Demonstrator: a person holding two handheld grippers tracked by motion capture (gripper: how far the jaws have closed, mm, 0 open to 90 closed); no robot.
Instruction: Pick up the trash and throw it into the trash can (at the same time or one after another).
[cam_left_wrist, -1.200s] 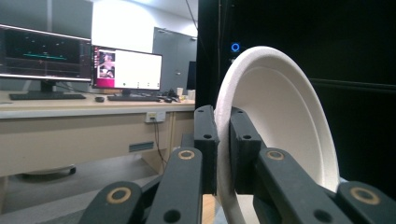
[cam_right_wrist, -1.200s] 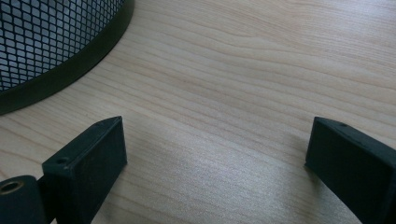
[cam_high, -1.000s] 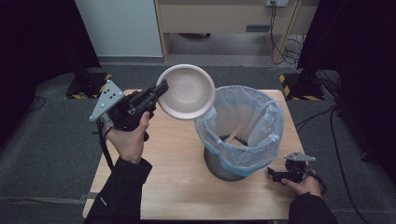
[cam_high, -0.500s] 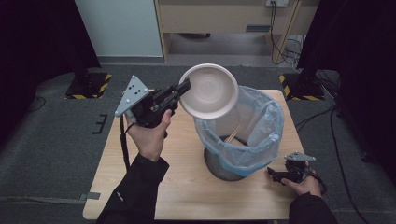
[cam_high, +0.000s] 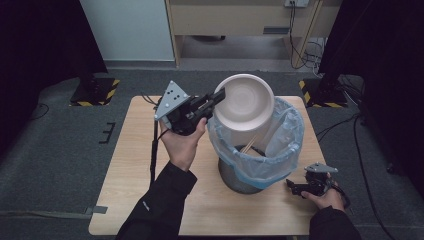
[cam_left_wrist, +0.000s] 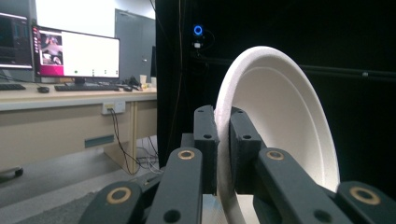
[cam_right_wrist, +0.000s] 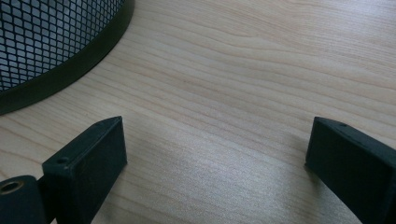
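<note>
A white paper plate (cam_high: 245, 102) stands tilted on edge over the back left rim of a mesh waste bin (cam_high: 235, 177) lined with a blue bag (cam_high: 287, 150). My left gripper (cam_high: 218, 96) is shut on the plate's left rim and held up in the air. In the left gripper view both jaws of the left gripper (cam_left_wrist: 223, 116) pinch the rim of the plate (cam_left_wrist: 280, 126). My right gripper (cam_high: 295, 187) lies low on the table to the right of the bin. Its jaws stand open (cam_right_wrist: 217, 140) over bare wood, beside the bin's mesh wall (cam_right_wrist: 46, 37).
The bin stands on a light wooden table (cam_high: 135, 165), with wooden sticks (cam_high: 248, 145) inside the bag. Grey floor surrounds the table; a desk with cables stands beyond it. Black stands with yellow-striped feet (cam_high: 95, 92) flank the far corners.
My left gripper has carried the plate to the right, from left of the bin to over its rim. The right gripper has stayed put.
</note>
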